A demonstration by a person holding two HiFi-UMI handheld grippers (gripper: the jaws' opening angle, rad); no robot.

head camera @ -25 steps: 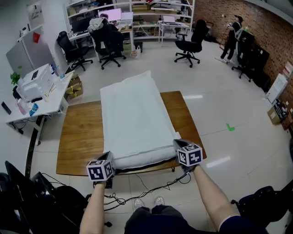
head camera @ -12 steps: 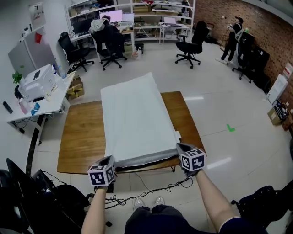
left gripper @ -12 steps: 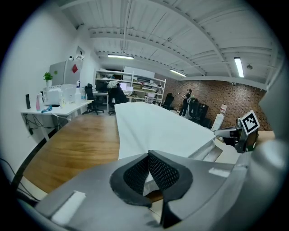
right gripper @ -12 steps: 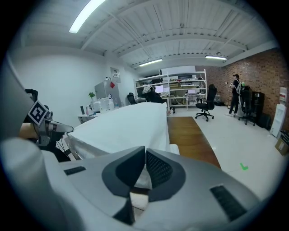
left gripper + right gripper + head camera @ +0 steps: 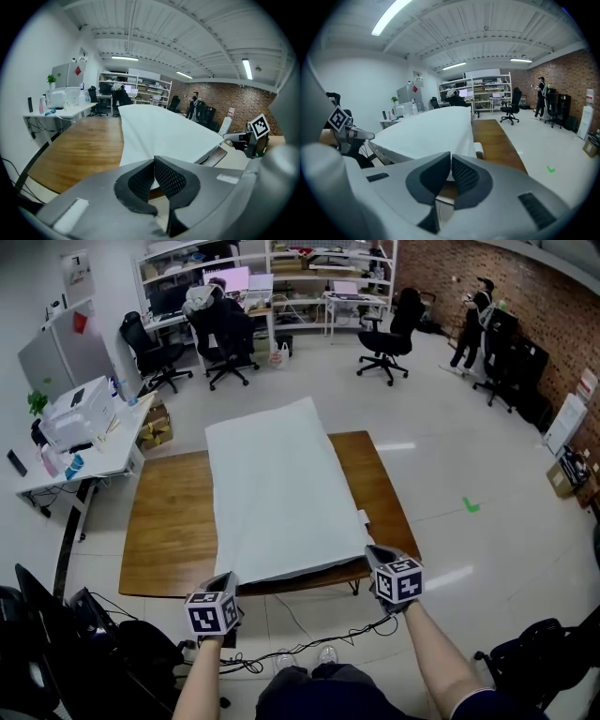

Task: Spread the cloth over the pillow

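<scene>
The left tool point(image 5: 228, 581) and the right tool point(image 5: 373, 554) each grip a near corner of the white cloth point(image 5: 277, 493). It is stretched along the table point(image 5: 164, 521), at the centre of the frame.

Open-plan office: swivel chairs point(image 5: 384, 329), monitor-laden shelving point(image 5: 281, 263), white desk point(image 5: 105, 452) with printer point(image 5: 77, 413), brick wall point(image 5: 553, 296).

The cloth point(image 5: 281, 493) is seen as plain white, and the tabletop point(image 5: 169, 521) as warm brown wood grain. The left hand-held gripper point(image 5: 153, 161) and the right hand-held gripper point(image 5: 451, 159) are shown in grey, with black mesh-patterned pads point(image 5: 168, 178). Black-and-white square markers are carried on their cubes point(image 5: 211, 613). A green mark point(image 5: 471, 506) is seen on the pale grey floor point(image 5: 450, 427).
</scene>
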